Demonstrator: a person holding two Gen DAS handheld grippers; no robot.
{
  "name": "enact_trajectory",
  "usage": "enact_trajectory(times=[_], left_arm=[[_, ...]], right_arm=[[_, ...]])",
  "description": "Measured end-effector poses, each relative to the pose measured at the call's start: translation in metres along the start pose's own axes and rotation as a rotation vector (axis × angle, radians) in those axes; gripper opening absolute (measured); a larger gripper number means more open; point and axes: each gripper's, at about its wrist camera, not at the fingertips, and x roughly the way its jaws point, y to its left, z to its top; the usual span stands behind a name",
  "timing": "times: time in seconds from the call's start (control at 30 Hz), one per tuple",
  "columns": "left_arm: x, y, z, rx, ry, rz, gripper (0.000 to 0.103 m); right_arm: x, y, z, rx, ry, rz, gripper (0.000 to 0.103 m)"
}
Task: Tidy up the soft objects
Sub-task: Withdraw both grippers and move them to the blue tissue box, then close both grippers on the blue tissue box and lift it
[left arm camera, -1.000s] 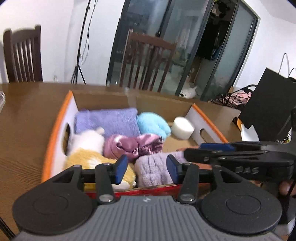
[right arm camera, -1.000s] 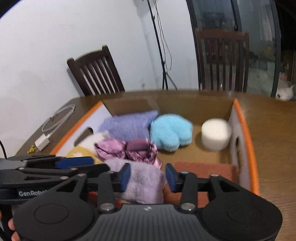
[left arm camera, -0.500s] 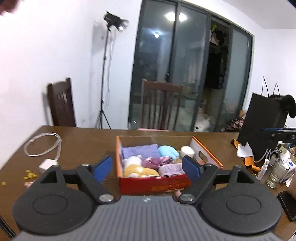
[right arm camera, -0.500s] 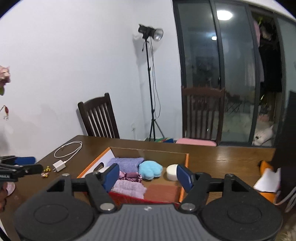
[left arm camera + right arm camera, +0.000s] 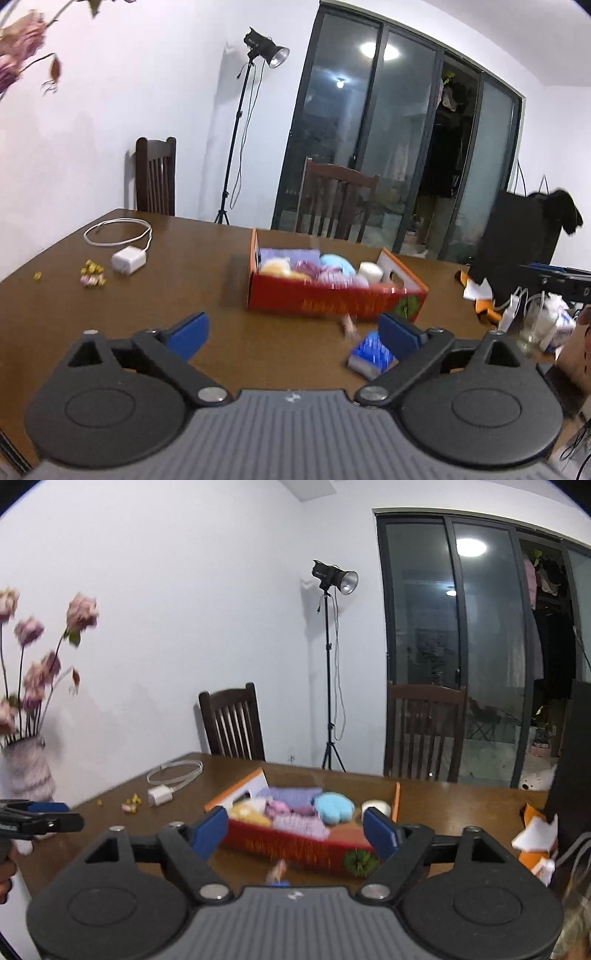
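Spreading wide with nothing between its blue pads, the left gripper [image 5: 293,332] is held above the wooden table [image 5: 147,295], short of the box; the right gripper [image 5: 295,827] is likewise held wide apart and empty, its view taken from farther back; the red cardboard box [image 5: 325,301] is seen standing on the table ahead of both, well apart from the fingers; soft objects are packed inside it; a lavender towel [image 5: 295,795] is laid at the back, a light blue plush [image 5: 334,808] beside it, a white round piece [image 5: 376,806] near the right wall, a yellow plush [image 5: 275,266] at the left; a small blue-and-white item [image 5: 371,354] is seen on the table just by the left gripper's right finger, too blurred to be identified; a white charger [image 5: 127,259] with its coiled cable is placed to the left of the box
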Motion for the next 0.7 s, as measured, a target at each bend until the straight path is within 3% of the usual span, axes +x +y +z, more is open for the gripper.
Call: enact_trajectory(times=[0.07,0.2,0.37,0.47,0.63,0.7], left_arm=[[-0.011,-0.004,-0.027,-0.004,-0.024,0.005,0.103],[-0.024,-0.005,-0.068,-0.044,0.017,0.032,0.103],[-0.022,-0.010,-0.089,-0.004,0.038,0.006,0.103],[-0.004,-0.016,-0.086,-0.018,0.056,-0.019,0.103],[0.055,-0.034,-0.076,-0.051,0.113,-0.074,0.101],[0.085,-0.040,-0.070,-0.071,0.144,-0.079,0.081]], right_arm=[[-0.006,0.004,-0.027,-0.001,-0.006,-0.004,0.089],[-0.024,0.009,-0.083,0.048,0.021,-0.005,0.090],[-0.042,0.004,-0.140,0.161,0.101,0.025,0.088],[-0.040,-0.001,-0.150,0.182,0.118,0.028,0.087],[-0.008,-0.011,-0.132,0.189,0.121,0.052,0.073],[0.023,-0.017,-0.121,0.197,0.140,0.081,0.061]])
